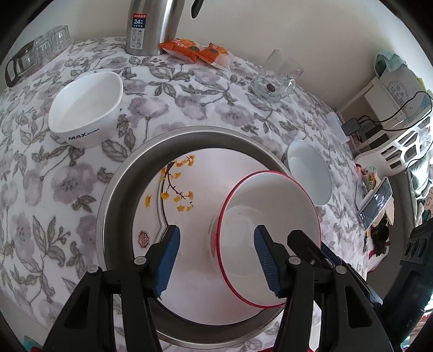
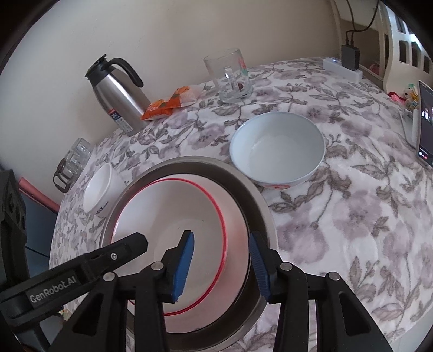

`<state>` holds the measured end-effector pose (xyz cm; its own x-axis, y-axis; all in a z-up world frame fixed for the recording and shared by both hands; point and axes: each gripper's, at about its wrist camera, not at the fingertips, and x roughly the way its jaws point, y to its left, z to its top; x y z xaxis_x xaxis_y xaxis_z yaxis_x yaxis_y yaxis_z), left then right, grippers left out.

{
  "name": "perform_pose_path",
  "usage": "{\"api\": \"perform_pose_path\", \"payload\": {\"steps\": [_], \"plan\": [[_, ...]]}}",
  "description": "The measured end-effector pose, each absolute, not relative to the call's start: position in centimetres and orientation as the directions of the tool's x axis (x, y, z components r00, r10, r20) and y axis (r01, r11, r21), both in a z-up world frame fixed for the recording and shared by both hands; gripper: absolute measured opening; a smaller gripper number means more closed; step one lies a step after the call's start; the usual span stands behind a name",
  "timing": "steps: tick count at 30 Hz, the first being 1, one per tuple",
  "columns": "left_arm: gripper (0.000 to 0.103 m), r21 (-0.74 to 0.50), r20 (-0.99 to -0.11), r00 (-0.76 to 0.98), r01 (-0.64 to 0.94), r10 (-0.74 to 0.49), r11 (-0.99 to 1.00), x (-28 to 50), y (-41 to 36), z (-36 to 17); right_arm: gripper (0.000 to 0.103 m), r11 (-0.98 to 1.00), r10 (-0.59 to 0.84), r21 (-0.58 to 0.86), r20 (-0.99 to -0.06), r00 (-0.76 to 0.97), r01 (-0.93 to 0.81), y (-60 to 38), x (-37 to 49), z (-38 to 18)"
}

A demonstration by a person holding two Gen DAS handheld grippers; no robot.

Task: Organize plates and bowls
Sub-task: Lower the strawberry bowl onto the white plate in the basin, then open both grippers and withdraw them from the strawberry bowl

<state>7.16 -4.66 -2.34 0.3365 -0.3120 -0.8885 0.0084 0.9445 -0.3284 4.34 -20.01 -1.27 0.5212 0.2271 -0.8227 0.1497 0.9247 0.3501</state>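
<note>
A red-rimmed white bowl sits on a white plate with yellow leaves, which lies in a steel tray. My left gripper is open, its right finger inside the bowl and its left finger over the plate. My right gripper is open and straddles the bowl's right wall. A white "MAX" bowl stands at the left. A pale blue bowl stands to the right of the tray.
A steel thermos, orange snack packets and a glass mug stand at the back. Glass cups are far left. A phone leans at the right edge.
</note>
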Motion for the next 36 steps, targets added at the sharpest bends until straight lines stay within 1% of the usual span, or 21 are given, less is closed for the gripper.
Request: {"api": "perform_pose_path", "payload": {"steps": [3, 5, 8, 10, 12, 15, 18, 21, 26, 36], "plan": [[0.056, -0.328, -0.888, 0.34, 0.005, -0.31, 0.945, 7.1, -4.5, -2.2, 0.043, 0.927, 0.228, 0.346, -0.826, 0.515, 0.144, -19.8, 4.4, -1.4], [0.047, -0.33, -0.888, 0.336, 0.007, -0.313, 0.944, 7.1, -4.5, -2.2, 0.043, 0.928, 0.236, 0.347, -0.829, 0.507, 0.137, -19.6, 4.4, -1.5], [0.04, -0.339, -0.885, 0.336, 0.009, -0.322, 0.941, 7.1, -4.5, -2.2, 0.043, 0.931, 0.24, 0.344, -0.832, 0.5, 0.125, -19.1, 4.4, -1.5], [0.04, -0.342, -0.883, 0.339, 0.009, -0.325, 0.94, 7.1, -4.4, -2.1, 0.043, 0.932, 0.248, 0.345, -0.832, 0.496, 0.113, -18.6, 4.4, -1.5], [0.04, -0.342, -0.882, 0.341, 0.008, -0.324, 0.94, 7.1, -4.3, -2.1, 0.043, 0.943, 0.227, 0.317, -0.838, 0.496, 0.104, -17.8, 4.4, -1.4], [0.04, -0.35, -0.878, 0.346, 0.004, -0.33, 0.937, 7.1, -4.0, -1.9, 0.043, 0.939, 0.25, 0.332, -0.834, 0.492, 0.085, -17.0, 4.4, -1.3], [0.04, -0.325, -0.885, 0.358, -0.015, -0.298, 0.946, 7.2, -3.5, -1.8, 0.043, 0.94, 0.26, 0.335, -0.833, 0.489, 0.071, -16.1, 4.5, -1.3], [0.04, -0.356, -0.878, 0.357, -0.04, -0.32, 0.933, 7.4, -2.5, -2.0, 0.043, 0.943, 0.254, 0.327, -0.833, 0.491, 0.067, -15.6, 4.6, -1.3], [0.04, -0.394, -0.867, 0.364, -0.084, -0.339, 0.915, 7.6, -1.2, -2.1, 0.043, 0.929, 0.282, 0.362, -0.822, 0.495, 0.072, -15.2, 4.8, -1.4], [0.04, -0.381, -0.861, 0.391, -0.074, -0.325, 0.921, 8.2, -1.2, -2.0, 0.044, 0.915, 0.286, 0.392, -0.794, 0.536, 0.093, -15.0, 5.6, -1.7]]}}
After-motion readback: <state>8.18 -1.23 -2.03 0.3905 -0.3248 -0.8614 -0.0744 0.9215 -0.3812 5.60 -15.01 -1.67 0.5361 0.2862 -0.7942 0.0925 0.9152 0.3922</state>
